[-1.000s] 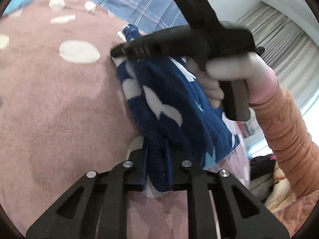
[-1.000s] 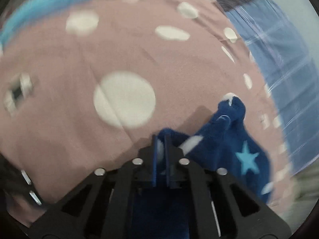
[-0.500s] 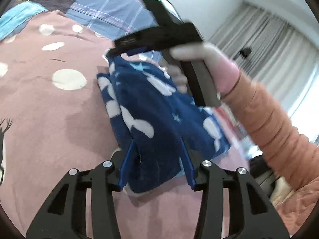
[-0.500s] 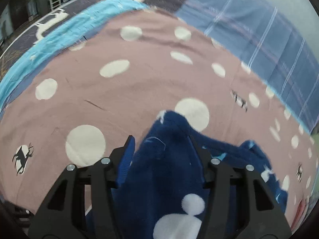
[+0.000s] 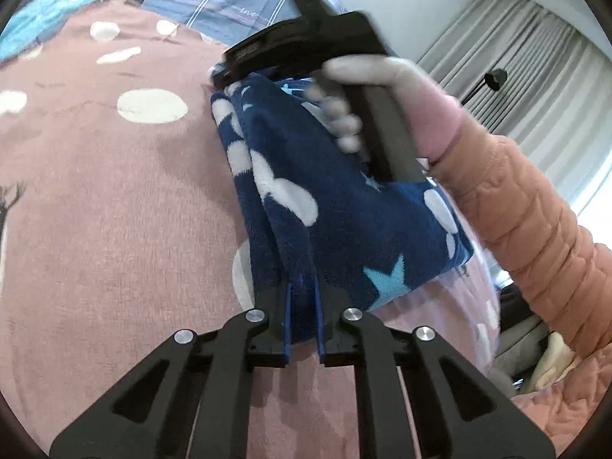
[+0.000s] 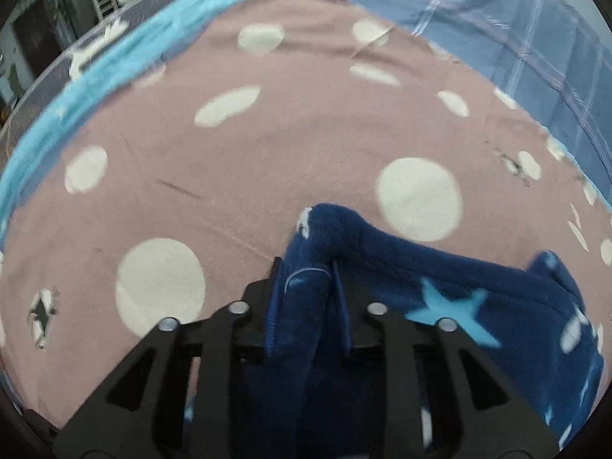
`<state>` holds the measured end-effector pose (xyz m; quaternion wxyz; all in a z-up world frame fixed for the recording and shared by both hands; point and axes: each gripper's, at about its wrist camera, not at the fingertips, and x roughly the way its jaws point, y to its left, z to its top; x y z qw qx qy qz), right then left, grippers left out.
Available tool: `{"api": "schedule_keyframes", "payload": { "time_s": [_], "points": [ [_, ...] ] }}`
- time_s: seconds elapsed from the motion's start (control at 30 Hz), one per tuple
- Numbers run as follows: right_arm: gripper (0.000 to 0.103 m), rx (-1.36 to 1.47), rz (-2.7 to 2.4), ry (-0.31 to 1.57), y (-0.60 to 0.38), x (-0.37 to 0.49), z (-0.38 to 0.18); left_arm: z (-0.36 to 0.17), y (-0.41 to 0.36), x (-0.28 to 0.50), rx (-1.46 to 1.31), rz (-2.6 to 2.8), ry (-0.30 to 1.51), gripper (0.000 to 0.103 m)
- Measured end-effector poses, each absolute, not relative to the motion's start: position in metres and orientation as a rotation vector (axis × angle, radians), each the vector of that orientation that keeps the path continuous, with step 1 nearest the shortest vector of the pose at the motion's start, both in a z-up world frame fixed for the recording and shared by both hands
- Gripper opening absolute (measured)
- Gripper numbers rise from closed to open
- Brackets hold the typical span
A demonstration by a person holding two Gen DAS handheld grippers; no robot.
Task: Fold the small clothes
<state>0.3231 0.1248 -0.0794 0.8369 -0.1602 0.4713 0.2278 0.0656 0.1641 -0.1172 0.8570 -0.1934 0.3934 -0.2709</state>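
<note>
Pink polka-dot bedspread under navy fleece garment

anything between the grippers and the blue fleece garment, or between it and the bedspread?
Nothing visible. The left gripper and right gripper are both shut on the navy fleece garment with white and light-blue shapes. Below it, the mauve polka-dot bedspread shows no other items in the way.

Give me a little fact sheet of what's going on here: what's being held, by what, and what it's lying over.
item: navy fleece garment with white blobs and light blue stars
left gripper: shut on the garment's near edge
right gripper: shut on another bunched edge
garment state: folded in layers, held up between both grippers
surface below: pink bedspread with white dots
person: right hand, pink cuff, peach padded sleeve
background: blue plaid bedding, grey curtains
</note>
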Motion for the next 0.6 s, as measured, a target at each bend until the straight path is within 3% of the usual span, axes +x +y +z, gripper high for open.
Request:
{"api": "schedule_keyframes", "payload": {
  "time_s": [0.17, 0.27, 0.33, 0.4, 0.47, 0.6],
  "points": [
    [0.055, -0.313, 0.420, 0.783, 0.042, 0.256, -0.020, -0.106, 0.171, 0.051, -0.396, -0.528, 0.781, 0.020],
    [0.054, -0.190, 0.330, 0.755, -0.032, 0.211, -0.014, -0.089, 0.172, 0.043, -0.399, -0.540, 0.714, 0.022],
    [0.042, -0.050, 0.306, 0.771, -0.075, 0.183, -0.022, -0.078, 0.163, 0.042, -0.380, -0.564, 0.683, 0.033],
    [0.039, 0.084, 0.271, 0.777, -0.111, 0.149, -0.042, -0.076, 0.147, 0.047, -0.340, -0.558, 0.700, 0.041],
    [0.040, 0.100, 0.225, 0.859, -0.124, 0.124, -0.085, -0.087, 0.127, 0.059, -0.240, -0.487, 0.772, 0.042],
    [0.040, 0.169, 0.239, 0.753, -0.134, 0.101, -0.107, -0.098, 0.109, 0.060, -0.126, -0.393, 0.791, 0.042]
  ]
}}
